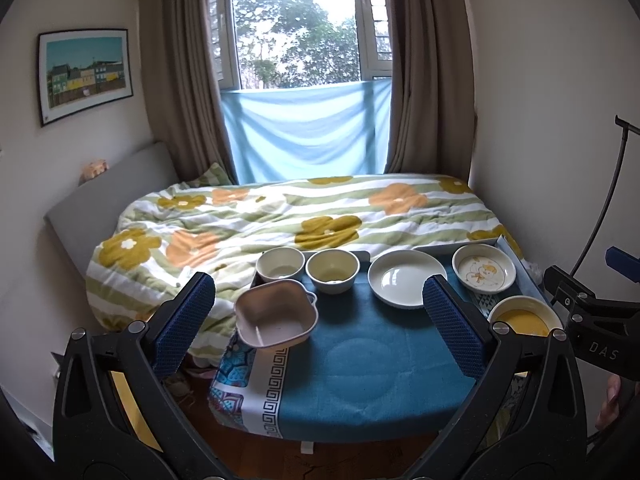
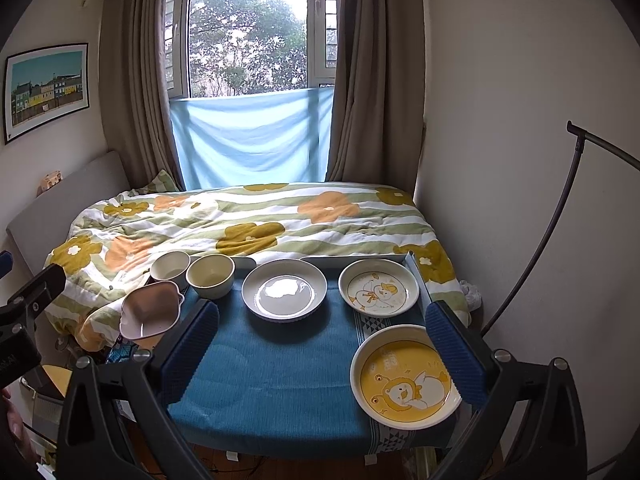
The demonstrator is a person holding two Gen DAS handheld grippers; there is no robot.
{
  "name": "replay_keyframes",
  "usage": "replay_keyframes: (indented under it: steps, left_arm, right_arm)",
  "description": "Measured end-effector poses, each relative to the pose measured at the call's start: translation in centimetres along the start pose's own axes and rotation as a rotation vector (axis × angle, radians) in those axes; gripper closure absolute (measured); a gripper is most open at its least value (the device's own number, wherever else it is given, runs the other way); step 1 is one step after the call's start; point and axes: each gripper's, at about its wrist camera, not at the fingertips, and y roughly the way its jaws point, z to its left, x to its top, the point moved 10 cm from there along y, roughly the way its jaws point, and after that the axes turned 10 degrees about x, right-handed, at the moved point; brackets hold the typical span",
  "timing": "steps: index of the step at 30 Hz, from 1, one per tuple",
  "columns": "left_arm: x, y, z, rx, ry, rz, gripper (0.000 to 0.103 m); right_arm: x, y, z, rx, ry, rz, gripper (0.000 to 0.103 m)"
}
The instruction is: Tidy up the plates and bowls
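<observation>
On a small table with a blue cloth (image 1: 360,368) stand a pink square bowl (image 1: 274,314) at the left edge, two cream round bowls (image 1: 280,265) (image 1: 332,270) behind it, a plain white plate (image 1: 406,278), a white plate with a duck drawing (image 1: 484,268) and a yellow cartoon plate (image 2: 406,378) at the front right. My left gripper (image 1: 320,324) is open and empty above the cloth's front. My right gripper (image 2: 320,352) is open and empty, its right finger (image 2: 454,354) beside the yellow plate.
A bed with a flowered quilt (image 1: 280,216) lies right behind the table, under a window with brown curtains. A tray edge (image 2: 416,276) borders the back right. A dark curved stand (image 2: 560,208) leans by the right wall.
</observation>
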Motion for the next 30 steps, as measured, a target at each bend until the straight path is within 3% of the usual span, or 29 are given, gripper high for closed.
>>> replay_keyframes:
  steps: [30]
  left_arm:
    - [-0.49,0.04,0.59,-0.001,0.0,0.014,0.0]
  right_arm:
    - [-0.45,-0.27,0.24,0.002,-0.001,0.001,0.0]
